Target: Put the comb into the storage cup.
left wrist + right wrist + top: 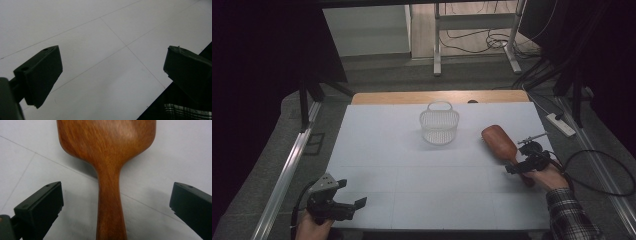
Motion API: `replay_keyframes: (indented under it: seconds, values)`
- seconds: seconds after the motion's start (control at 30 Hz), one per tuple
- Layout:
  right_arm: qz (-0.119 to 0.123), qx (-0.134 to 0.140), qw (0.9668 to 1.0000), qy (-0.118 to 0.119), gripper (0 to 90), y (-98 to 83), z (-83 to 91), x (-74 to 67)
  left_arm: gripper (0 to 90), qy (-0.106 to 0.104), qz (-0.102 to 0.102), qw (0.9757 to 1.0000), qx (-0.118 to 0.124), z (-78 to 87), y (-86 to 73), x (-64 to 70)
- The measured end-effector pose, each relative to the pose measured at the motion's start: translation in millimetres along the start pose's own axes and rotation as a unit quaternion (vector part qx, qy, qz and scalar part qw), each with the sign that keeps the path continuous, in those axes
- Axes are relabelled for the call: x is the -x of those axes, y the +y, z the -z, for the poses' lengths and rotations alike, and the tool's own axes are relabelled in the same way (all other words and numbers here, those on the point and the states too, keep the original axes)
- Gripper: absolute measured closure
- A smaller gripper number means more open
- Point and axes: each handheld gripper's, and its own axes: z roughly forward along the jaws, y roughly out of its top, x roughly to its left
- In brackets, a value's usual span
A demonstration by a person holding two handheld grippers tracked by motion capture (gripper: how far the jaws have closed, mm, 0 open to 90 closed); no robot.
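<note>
1. The brush (501, 142) lies flat on the right side of the table (377, 150), near the right edge, well apart from the wire basket (439, 126) at centre rear.
2. Its long axis runs diagonally: the broad head points away from the person and to the left, roughly toward the basket, and the handle points back toward the right hand.
3. It looks like solid, polished wood, so likely stiff, fairly light, not fragile, but smooth and apt to slip or swivel in a loose pinch.
4. The narrow handle (110, 202) is the best hold, squeezed across its width just below the head.
5. The right gripper (116, 202) is spread wide, its jaws straddling the handle without touching.
6. The left gripper (346, 204) rests near the front left corner, jaws apart and empty.
</note>
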Motion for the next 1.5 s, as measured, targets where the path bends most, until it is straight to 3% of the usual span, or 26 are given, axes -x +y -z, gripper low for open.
replay_keyframes:
  seconds: [0.43, 0.87, 1.13, 1.23, 1.5]
  values:
    - [-0.003, -0.01, 0.9999, 0.007, 0.8, 1.2, -1.3, -1.5, 3.0, 0.0, -0.001, 1.0, -0.001, -0.2, 0.1, 0.2]
    - [0.009, 0.015, 0.9998, 0.008, 44.0, 6.5, 6.2, -3.3, 3.1, 0.0, -0.003, 1.0, -0.005, -0.6, 0.4, 0.3]
    - [0.024, 0.001, 0.9997, 0.006, 69.3, 8.8, 1.6, -5.2, 3.1, 0.0, -0.003, 1.0, -0.006, -0.8, 0.6, 0.4]
    - [0.025, -0.003, 0.9997, 0.006, 71.2, 8.6, 1.5, -5.1, 3.1, 0.001, -0.004, 1.0, -0.006, -0.8, 0.6, 0.6]
    - [-0.001, 0.008, 0.9998, 0.018, 72.4, 6.9, 3.6, -4.7, 3.1, 0.004, -0.005, 1.0, -0.007, -1.2, 0.9, 1.6]
